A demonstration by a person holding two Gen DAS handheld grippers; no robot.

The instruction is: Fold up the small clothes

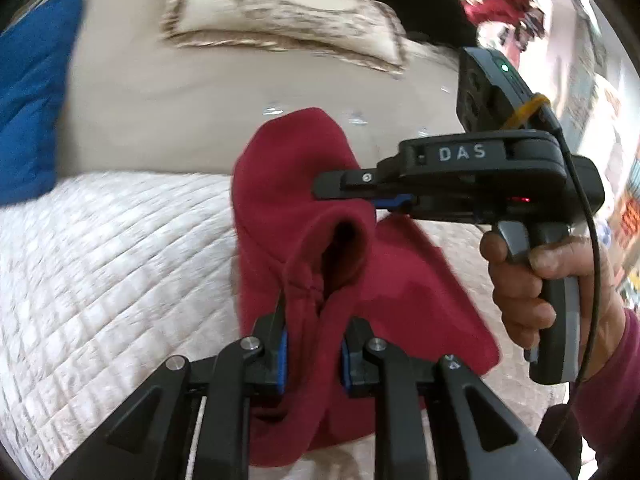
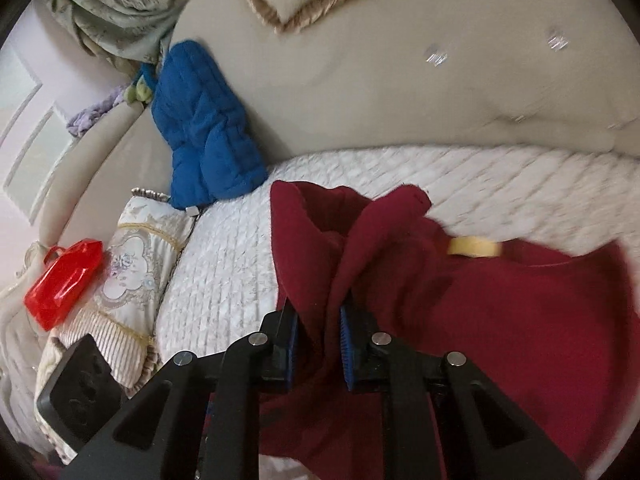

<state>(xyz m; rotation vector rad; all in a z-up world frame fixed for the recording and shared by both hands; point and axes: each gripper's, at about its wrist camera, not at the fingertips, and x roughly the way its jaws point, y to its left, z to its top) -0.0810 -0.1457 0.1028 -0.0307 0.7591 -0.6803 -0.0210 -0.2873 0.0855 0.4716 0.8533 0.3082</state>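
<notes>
A dark red fleece garment lies bunched on the white quilted bed cover. In the left wrist view my left gripper is shut on a gathered fold of it, the cloth pinched between the blue pads. My right gripper comes in from the right, held by a hand, with its tips closed on the garment's upper fold. In the right wrist view the right gripper is shut on a raised ridge of the red cloth. A yellow label shows on the garment.
A blue quilted garment leans on the beige padded headboard. Patterned cushions lie at the back and left, with a red plastic bag beside one. Dark and red items sit far right.
</notes>
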